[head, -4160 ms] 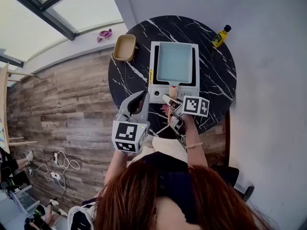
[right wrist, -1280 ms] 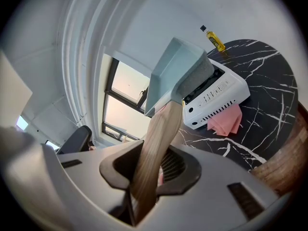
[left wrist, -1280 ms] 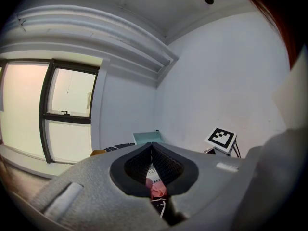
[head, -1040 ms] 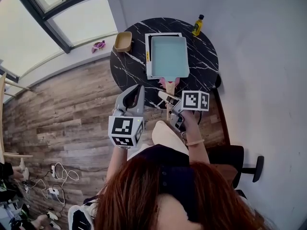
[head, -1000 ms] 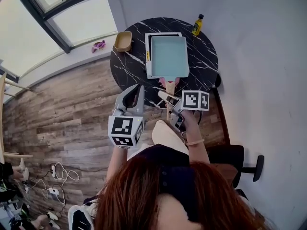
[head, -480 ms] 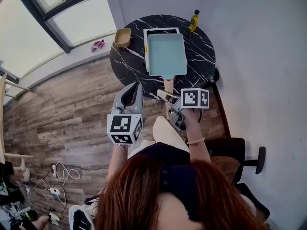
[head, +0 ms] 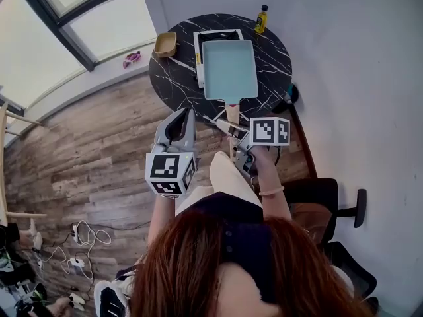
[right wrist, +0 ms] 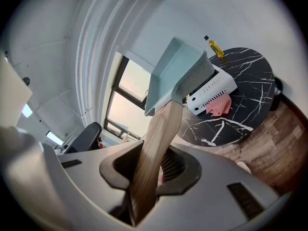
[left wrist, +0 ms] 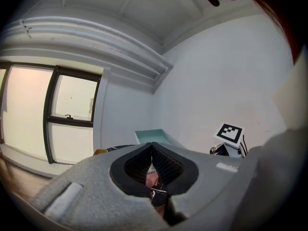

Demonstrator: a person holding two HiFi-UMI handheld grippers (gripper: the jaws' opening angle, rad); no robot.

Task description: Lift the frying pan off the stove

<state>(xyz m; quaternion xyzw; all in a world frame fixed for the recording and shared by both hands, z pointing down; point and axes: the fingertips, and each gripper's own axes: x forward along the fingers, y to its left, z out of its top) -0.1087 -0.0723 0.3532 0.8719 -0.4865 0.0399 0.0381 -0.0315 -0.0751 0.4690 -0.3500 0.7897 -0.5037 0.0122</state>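
Right jaws around frying pan handle [right wrist: 160, 131]

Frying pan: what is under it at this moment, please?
Under the frying pan is the white stove, on the black marble table; only its left and far edges show. Its top is covered. The right tool holds the pan's wooden handle.

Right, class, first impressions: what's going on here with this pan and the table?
A person works a pair of hand-held tongs in each hand beside a round marble table. The right tongs are clamped on the wooden handle of a pale blue rectangular frying pan, which hangs in the air above the white stove, clear of it. The left tongs are shut and empty, off to the side. A pink cloth lies by the stove.
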